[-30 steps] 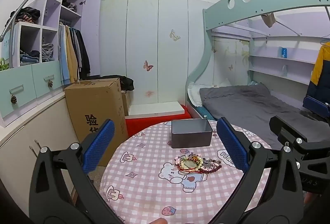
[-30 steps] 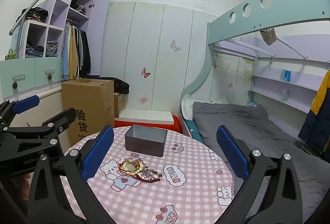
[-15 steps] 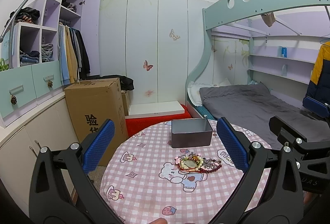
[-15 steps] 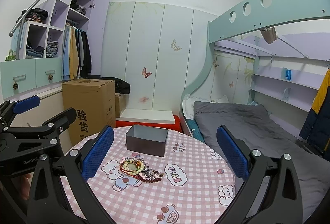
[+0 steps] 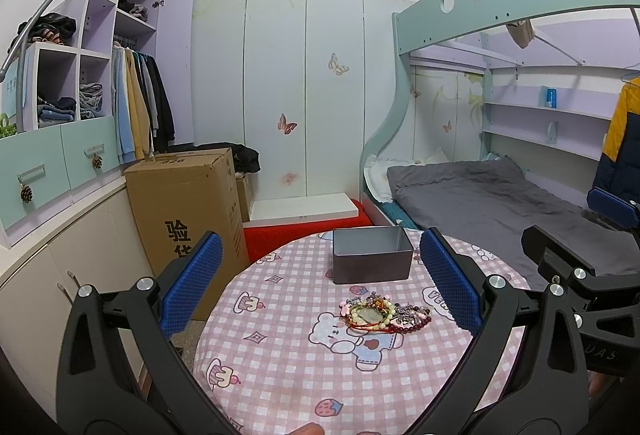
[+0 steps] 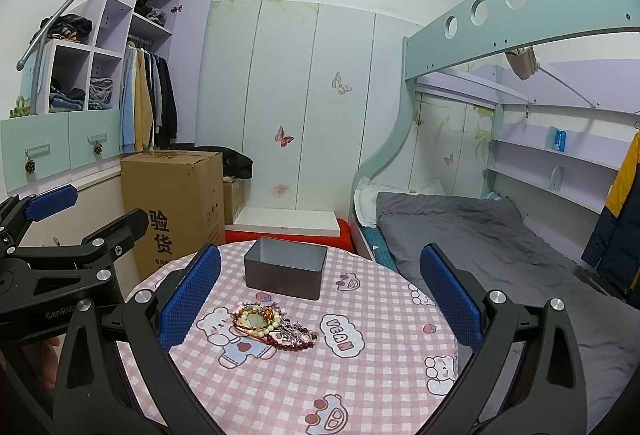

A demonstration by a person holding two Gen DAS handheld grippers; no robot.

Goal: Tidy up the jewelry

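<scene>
**Q:** What did your two grippers have hold of?

**A:** Nothing. My left gripper (image 5: 320, 283) and my right gripper (image 6: 320, 287) both hung above the near edge of the round table in its pink checked cloth (image 5: 280, 363), blue padded fingers (image 5: 192, 287) spread wide and empty.

**Q:** Where was the jewelry?

**A:** A tangled heap of beaded bracelets and necklaces (image 5: 382, 315) lay near the table's middle. Just behind it, toward the far edge, stood an open, empty, rectangular grey metal box (image 5: 372, 259), apart from the heap.

**Q:** What had changed over the last second?

**A:** Almost nothing. Both views shifted only slightly; the heap and box had not moved. I judged the sorting had not begun, and the first move would be lowering one gripper onto a single strand.
</scene>
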